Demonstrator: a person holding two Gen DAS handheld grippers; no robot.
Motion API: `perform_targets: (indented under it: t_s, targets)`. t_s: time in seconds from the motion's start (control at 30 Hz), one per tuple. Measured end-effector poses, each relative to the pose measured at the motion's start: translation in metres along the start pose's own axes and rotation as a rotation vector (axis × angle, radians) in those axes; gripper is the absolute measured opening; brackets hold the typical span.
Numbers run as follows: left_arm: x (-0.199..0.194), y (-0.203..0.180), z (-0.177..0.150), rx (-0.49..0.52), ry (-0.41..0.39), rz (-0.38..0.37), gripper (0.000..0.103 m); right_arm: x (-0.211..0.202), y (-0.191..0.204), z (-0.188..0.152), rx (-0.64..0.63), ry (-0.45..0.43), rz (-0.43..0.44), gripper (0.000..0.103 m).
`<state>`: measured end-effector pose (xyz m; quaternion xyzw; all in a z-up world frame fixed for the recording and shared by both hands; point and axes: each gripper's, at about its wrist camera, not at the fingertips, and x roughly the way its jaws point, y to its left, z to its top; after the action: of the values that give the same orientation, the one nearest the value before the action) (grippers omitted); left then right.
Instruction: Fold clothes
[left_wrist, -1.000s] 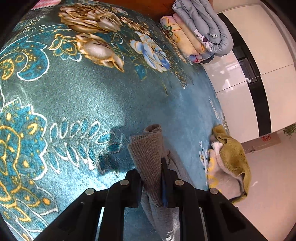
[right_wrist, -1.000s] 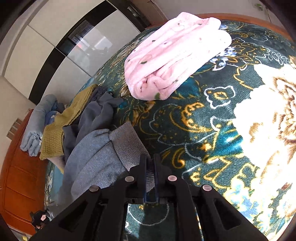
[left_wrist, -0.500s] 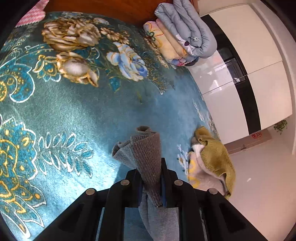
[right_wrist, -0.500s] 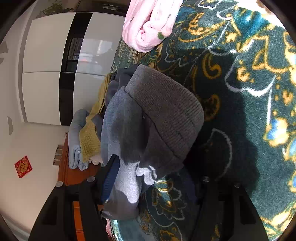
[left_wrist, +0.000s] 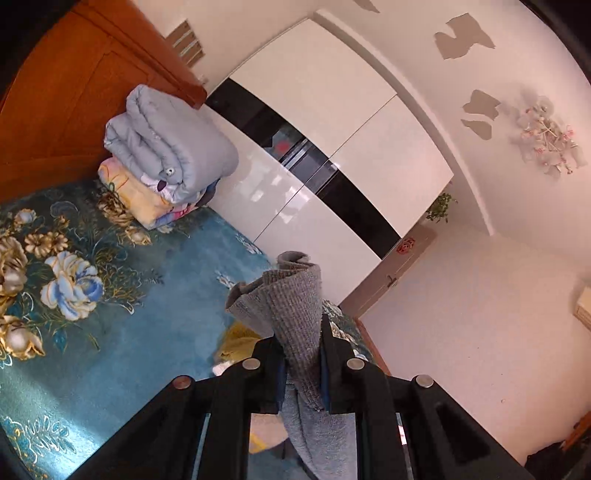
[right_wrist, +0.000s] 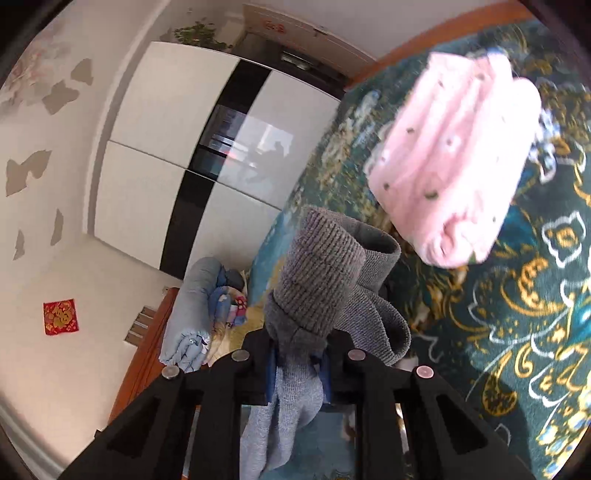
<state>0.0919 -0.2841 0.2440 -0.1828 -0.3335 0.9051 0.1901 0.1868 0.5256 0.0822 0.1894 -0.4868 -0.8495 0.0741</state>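
A grey knit garment is held up off the bed by both grippers. My left gripper (left_wrist: 301, 347) is shut on one ribbed grey cuff (left_wrist: 291, 299), and the cloth hangs down between the fingers. My right gripper (right_wrist: 297, 350) is shut on another ribbed grey cuff (right_wrist: 317, 273), with the lighter grey body (right_wrist: 284, 413) hanging below it. A yellow garment (left_wrist: 236, 343) lies on the bed just beyond my left gripper, partly hidden.
The bed has a blue floral cover (left_wrist: 110, 314). Folded quilts (left_wrist: 166, 147) are stacked by the wooden headboard (left_wrist: 55, 103). A rolled pink blanket (right_wrist: 454, 166) lies on the bed to the right. A white and black wardrobe (left_wrist: 325, 147) stands beyond the bed.
Both grippers have lifted and tilted upward with the grey garment, so the views now show the wardrobe and walls. The right gripper's jaws, apart half a second ago, now pinch the cuff.
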Motion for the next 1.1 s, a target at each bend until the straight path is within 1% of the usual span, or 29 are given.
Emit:
perform_targets:
  t_s: [0.03, 0.07, 0.1, 0.13, 0.17, 0.2, 0.23, 0.33, 0.37, 0.43, 0.53, 0.57, 0.6, 0.63, 0.67, 0.77, 0.8, 0.87, 0.93, 1.0, 1.03, 1.07, 1.1]
  targets:
    - [-0.009, 0.002, -0.002, 0.009, -0.002, 0.011, 0.015, -0.013, 0.012, 0.008, -0.038, -0.025, 0.004, 0.021]
    - [-0.014, 0.017, -0.012, -0.008, 0.025, 0.041, 0.015, -0.024, 0.018, 0.012, -0.07, -0.039, 0.003, 0.022]
    - [-0.018, 0.033, -0.022, -0.027, 0.055, 0.072, 0.015, -0.033, 0.019, 0.012, -0.094, -0.038, -0.005, 0.025]
    - [-0.02, 0.056, -0.039, -0.057, 0.087, 0.12, 0.015, -0.038, 0.015, 0.009, -0.114, -0.024, -0.02, 0.028]
    - [-0.021, 0.082, -0.059, -0.091, 0.127, 0.183, 0.015, -0.04, 0.003, 0.0, -0.118, 0.011, -0.052, 0.033]
    - [-0.021, 0.109, -0.081, -0.129, 0.164, 0.245, 0.015, -0.039, -0.016, -0.011, -0.107, 0.054, -0.092, 0.05]
    - [-0.021, 0.137, -0.103, -0.168, 0.201, 0.307, 0.015, -0.038, -0.036, -0.022, -0.087, 0.096, -0.135, 0.062]
    - [-0.034, 0.211, -0.154, -0.325, 0.253, 0.43, 0.015, -0.03, -0.099, -0.056, 0.019, 0.192, -0.231, 0.062]
    - [-0.04, 0.228, -0.166, -0.375, 0.264, 0.453, 0.014, -0.029, -0.117, -0.065, 0.056, 0.213, -0.255, 0.062]
    - [-0.058, 0.245, -0.18, -0.429, 0.254, 0.468, 0.014, -0.03, -0.142, -0.075, 0.126, 0.226, -0.284, 0.062]
    - [-0.082, 0.247, -0.165, -0.458, 0.181, 0.424, 0.012, -0.035, -0.148, -0.081, 0.151, 0.215, -0.273, 0.062]
    - [-0.088, 0.244, -0.156, -0.443, 0.15, 0.416, 0.012, -0.036, -0.145, -0.082, 0.145, 0.216, -0.268, 0.062]
    - [-0.093, 0.239, -0.147, -0.406, 0.115, 0.432, 0.011, -0.038, -0.142, -0.081, 0.137, 0.221, -0.258, 0.062]
    - [-0.099, 0.235, -0.139, -0.367, 0.079, 0.45, 0.003, -0.038, -0.139, -0.083, 0.13, 0.231, -0.25, 0.062]
    - [-0.104, 0.23, -0.13, -0.327, 0.044, 0.467, 0.002, -0.035, -0.135, -0.086, 0.121, 0.249, -0.246, 0.062]
    - [-0.105, 0.243, -0.134, -0.345, 0.076, 0.506, 0.003, -0.021, -0.128, -0.101, 0.104, 0.307, -0.236, 0.062]
    - [-0.103, 0.247, -0.141, -0.35, 0.1, 0.516, 0.003, -0.016, -0.126, -0.107, 0.1, 0.318, -0.239, 0.062]
    - [-0.098, 0.256, -0.157, -0.359, 0.149, 0.537, 0.003, -0.01, -0.12, -0.113, 0.085, 0.31, -0.249, 0.062]
    - [-0.097, 0.258, -0.172, -0.378, 0.178, 0.513, 0.003, -0.01, -0.106, -0.114, 0.043, 0.28, -0.282, 0.062]
    - [-0.091, 0.25, -0.179, -0.362, 0.189, 0.502, 0.003, -0.015, -0.081, -0.114, -0.055, 0.237, -0.345, 0.062]
    - [-0.086, 0.242, -0.18, -0.347, 0.193, 0.484, 0.003, -0.015, -0.067, -0.113, -0.106, 0.22, -0.358, 0.062]
    - [-0.077, 0.232, -0.182, -0.327, 0.206, 0.458, 0.003, -0.013, -0.051, -0.114, -0.158, 0.209, -0.348, 0.062]
    - [-0.067, 0.221, -0.184, -0.308, 0.22, 0.431, 0.003, -0.007, -0.036, -0.115, -0.201, 0.217, -0.327, 0.062]
